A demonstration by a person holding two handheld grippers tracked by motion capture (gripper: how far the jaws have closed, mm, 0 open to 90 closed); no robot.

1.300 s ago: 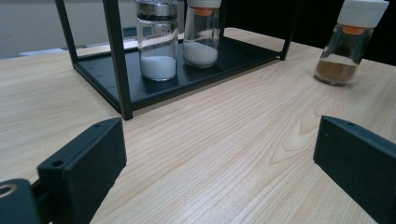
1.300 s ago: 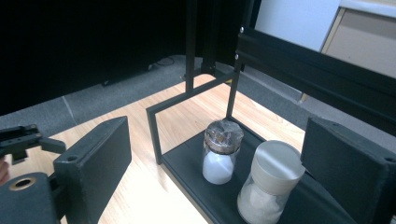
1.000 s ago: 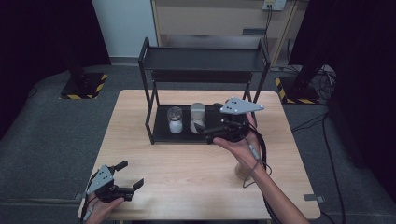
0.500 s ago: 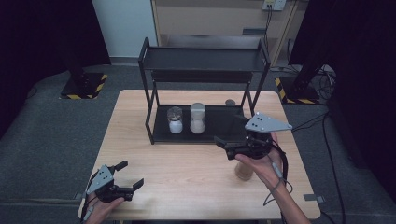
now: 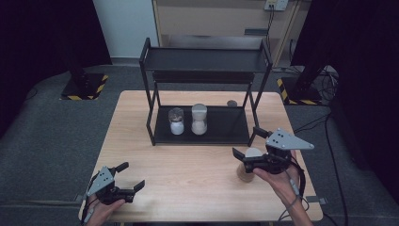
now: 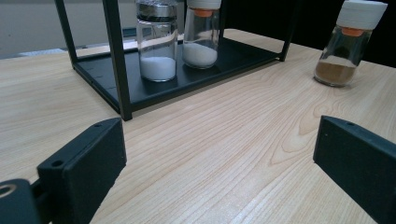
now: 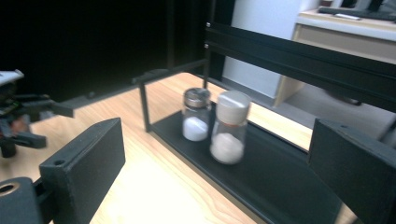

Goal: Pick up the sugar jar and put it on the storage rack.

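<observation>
A black two-shelf rack [image 5: 205, 61] stands at the back of the wooden table [image 5: 188, 165]. On its lower shelf stand a silver-lidded jar [image 5: 176, 121] and a white-lidded jar [image 5: 199, 119], both holding white powder. A third jar [image 5: 247, 165], white-lidded with brown powder, stands on the table at the near right. My right gripper [image 5: 245, 141] hovers just above and beside it, open; its jaws have just been opening and nothing is between them [image 7: 219, 163]. My left gripper [image 5: 131, 175] rests open at the near left corner, empty [image 6: 222, 154].
A small dark round object [image 5: 232, 103] lies on the table behind the rack's right side. The rack's upright posts [image 6: 114, 56] frame the lower shelf. Cables trail from both grippers off the near edge. Bare wood lies between the two grippers.
My right gripper has pulled back from the rack's lower shelf towards the near right and sunk a little. The brown-powder jar now shows beside it. The left gripper has not moved.
</observation>
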